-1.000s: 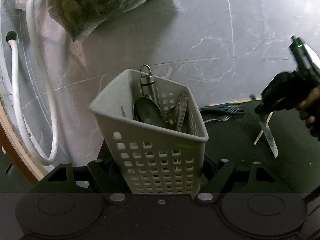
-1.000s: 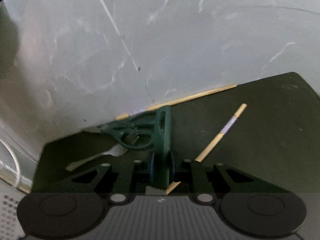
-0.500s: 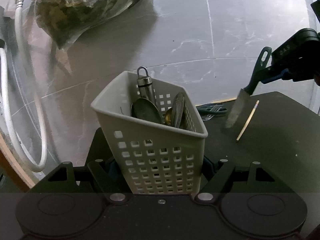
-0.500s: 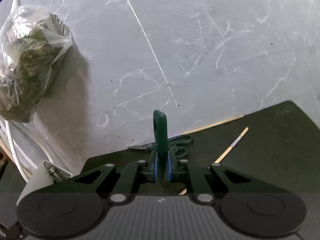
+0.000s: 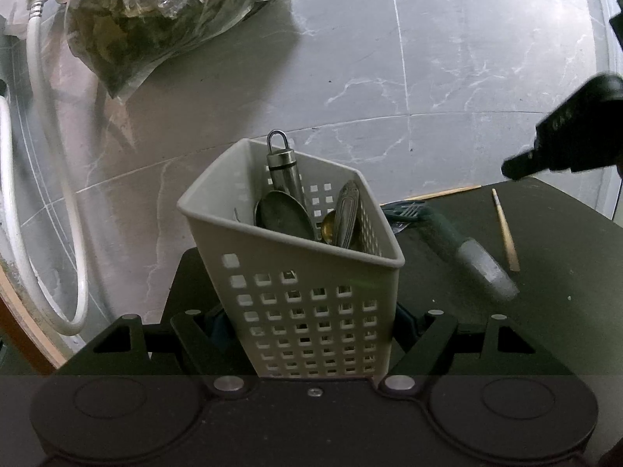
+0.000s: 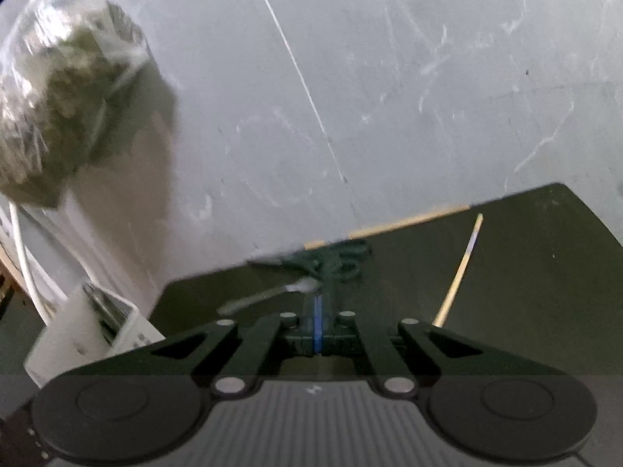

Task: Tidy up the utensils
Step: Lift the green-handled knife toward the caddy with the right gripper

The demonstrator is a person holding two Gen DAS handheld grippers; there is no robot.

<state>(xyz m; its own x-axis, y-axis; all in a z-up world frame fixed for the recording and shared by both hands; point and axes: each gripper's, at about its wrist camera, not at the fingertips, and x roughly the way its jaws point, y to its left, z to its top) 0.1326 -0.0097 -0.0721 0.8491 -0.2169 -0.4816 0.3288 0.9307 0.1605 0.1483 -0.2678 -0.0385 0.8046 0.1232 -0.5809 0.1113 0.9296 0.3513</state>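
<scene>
The left gripper (image 5: 311, 334) clamps the basket (image 5: 296, 272). The right gripper (image 6: 318, 334) has closed empty; the knife (image 5: 463, 257) lies dropped, and may roll away.

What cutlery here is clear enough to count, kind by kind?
Spoons in the basket: 2
Other metal handles in the basket: 2
Wooden chopsticks: 2
Green-handled knife on the mat: 1
Total: 7, leaving out the partly hidden green-handled pile behind the basket.
</scene>
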